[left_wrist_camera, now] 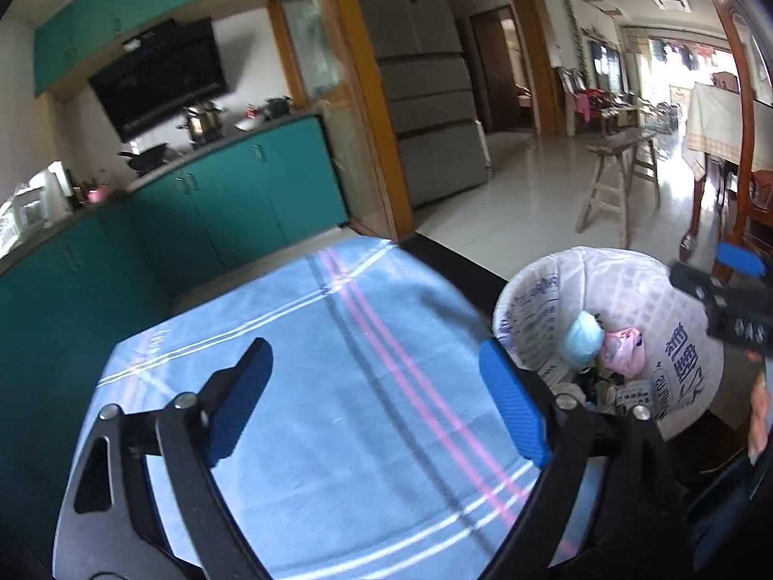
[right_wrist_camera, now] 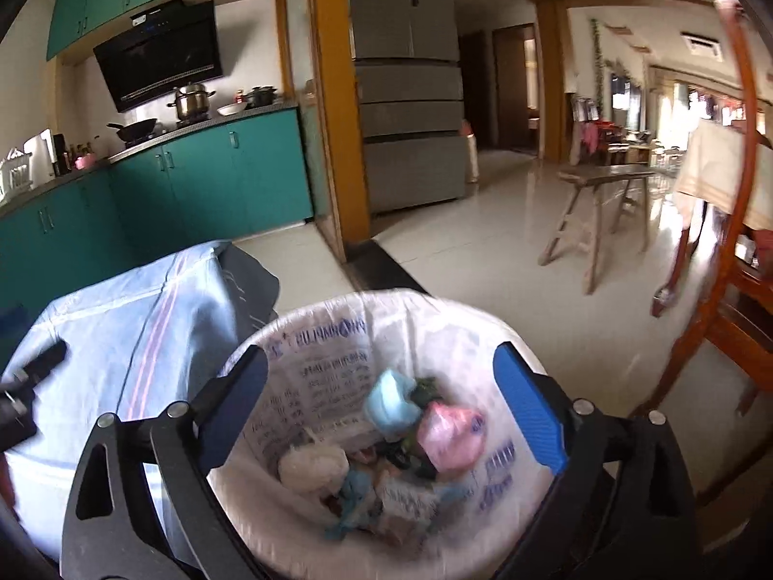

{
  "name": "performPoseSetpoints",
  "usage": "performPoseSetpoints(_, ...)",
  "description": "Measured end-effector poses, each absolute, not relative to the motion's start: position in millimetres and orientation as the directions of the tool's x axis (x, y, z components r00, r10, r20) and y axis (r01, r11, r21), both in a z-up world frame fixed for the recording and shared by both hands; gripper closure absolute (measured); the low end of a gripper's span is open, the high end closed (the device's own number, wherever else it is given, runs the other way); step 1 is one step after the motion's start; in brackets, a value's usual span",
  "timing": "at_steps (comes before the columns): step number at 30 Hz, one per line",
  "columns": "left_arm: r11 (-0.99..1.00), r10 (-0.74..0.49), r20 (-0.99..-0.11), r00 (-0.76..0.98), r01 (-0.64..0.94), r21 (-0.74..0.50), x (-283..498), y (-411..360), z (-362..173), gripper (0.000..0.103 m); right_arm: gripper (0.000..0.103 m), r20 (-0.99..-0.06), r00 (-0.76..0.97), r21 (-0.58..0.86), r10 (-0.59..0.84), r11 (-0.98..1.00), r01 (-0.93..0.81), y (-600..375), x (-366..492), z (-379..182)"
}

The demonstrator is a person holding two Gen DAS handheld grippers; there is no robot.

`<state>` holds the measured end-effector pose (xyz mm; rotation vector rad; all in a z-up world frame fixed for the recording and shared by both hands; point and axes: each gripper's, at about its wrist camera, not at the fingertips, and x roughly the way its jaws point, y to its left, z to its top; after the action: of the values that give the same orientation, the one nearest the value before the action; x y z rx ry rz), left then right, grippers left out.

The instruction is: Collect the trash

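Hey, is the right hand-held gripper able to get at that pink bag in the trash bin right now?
Probably yes. The right hand-held gripper hangs open above the lined trash bin, and the pink bag lies on top of the pile, uncovered, next to a blue wad. Nothing blocks a reach down into it.

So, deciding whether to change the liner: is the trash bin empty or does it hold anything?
Not empty: the trash bin holds a pink bag and blue wad.
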<state>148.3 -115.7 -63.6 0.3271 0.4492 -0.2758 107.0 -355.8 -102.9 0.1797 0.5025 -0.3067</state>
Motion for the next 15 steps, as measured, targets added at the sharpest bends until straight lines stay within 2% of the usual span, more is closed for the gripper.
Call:
performPoseSetpoints(2,0.923,-0.139,-0.445,0.885,0.279,0.265,130.5,-100.6,-56.8,0.009,0.010,-0.497,0.835,0.108,-0.236,0.938,0.330,-341.9,86.5,-99.5)
performPoseSetpoints(4,0.936,-0.099,-0.414,0.905,0.226,0.271,111.1,-85.6,-48.8,0.006,0.003,-0.491,0.844,0.115,-0.216,0.944,0.308,-326.1,67.7,-91.1)
performPoseSetpoints(6,0.954,-0.078,-0.382,0.921,0.180,0.238,84.8,-66.3,-38.7,0.004,0.003,-0.464,0.864,0.098,-0.197,0.958,0.271,-304.2,46.6,-75.6)
performPoseSetpoints(10,0.972,-0.084,-0.388,0.918,0.162,0.171,47.0,-38.7,-23.2,0.004,0.003,-0.444,0.876,0.027,-0.187,0.975,0.222,-271.3,25.2,-50.7)
performPoseSetpoints(15,0.976,-0.056,-0.386,0.921,0.132,0.172,7.1,-15.8,-5.8,0.003,0.003,-0.419,0.887,-0.051,-0.194,0.980,0.190,-239.8,0.6,-29.9)
